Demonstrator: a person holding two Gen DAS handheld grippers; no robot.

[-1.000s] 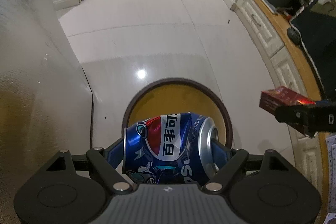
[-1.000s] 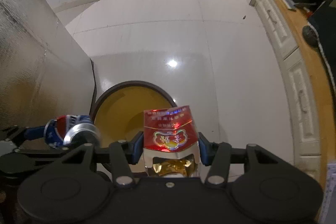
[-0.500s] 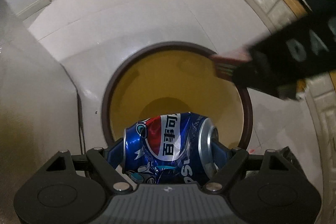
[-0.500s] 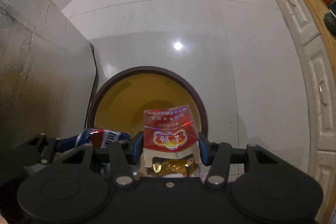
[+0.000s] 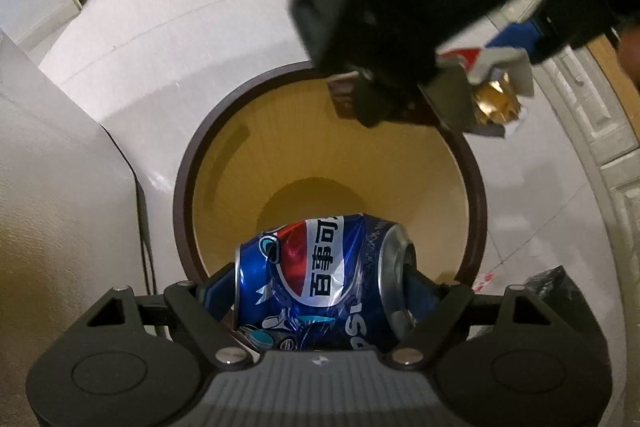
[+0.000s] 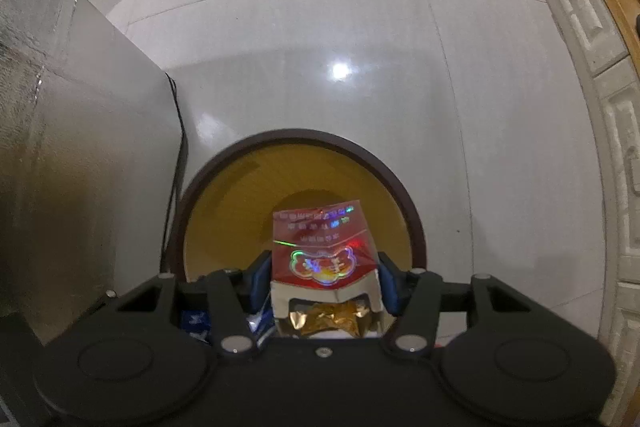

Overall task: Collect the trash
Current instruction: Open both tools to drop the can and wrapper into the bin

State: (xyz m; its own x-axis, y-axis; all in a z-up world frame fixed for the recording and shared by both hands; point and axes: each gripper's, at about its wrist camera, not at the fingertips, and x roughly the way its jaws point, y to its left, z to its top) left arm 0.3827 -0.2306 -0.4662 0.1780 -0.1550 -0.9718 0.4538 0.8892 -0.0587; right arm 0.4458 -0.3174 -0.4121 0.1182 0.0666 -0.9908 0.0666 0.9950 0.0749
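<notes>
My left gripper (image 5: 324,283) is shut on a crushed blue Pepsi can (image 5: 320,279), held sideways over the near rim of a round bin (image 5: 182,187) with a dark brown rim and yellow inside. My right gripper (image 6: 322,273) is shut on a red cigarette pack (image 6: 322,247) with gold foil showing, held above the same bin (image 6: 416,223). In the left wrist view the right gripper (image 5: 404,99) hangs over the bin's far rim with the pack (image 5: 496,91) in it. The bin's bottom looks bare.
The bin stands on a glossy white tile floor (image 6: 320,27). A grey textured panel (image 6: 60,147) with a black cable along its edge is close on the left. White cabinet fronts under a wooden counter (image 6: 600,47) run along the right. A black bag (image 5: 556,287) lies right of the bin.
Both grippers have moved forward and over the bin. The right gripper with its pack came in from the right and now hangs above the bin's far rim.
</notes>
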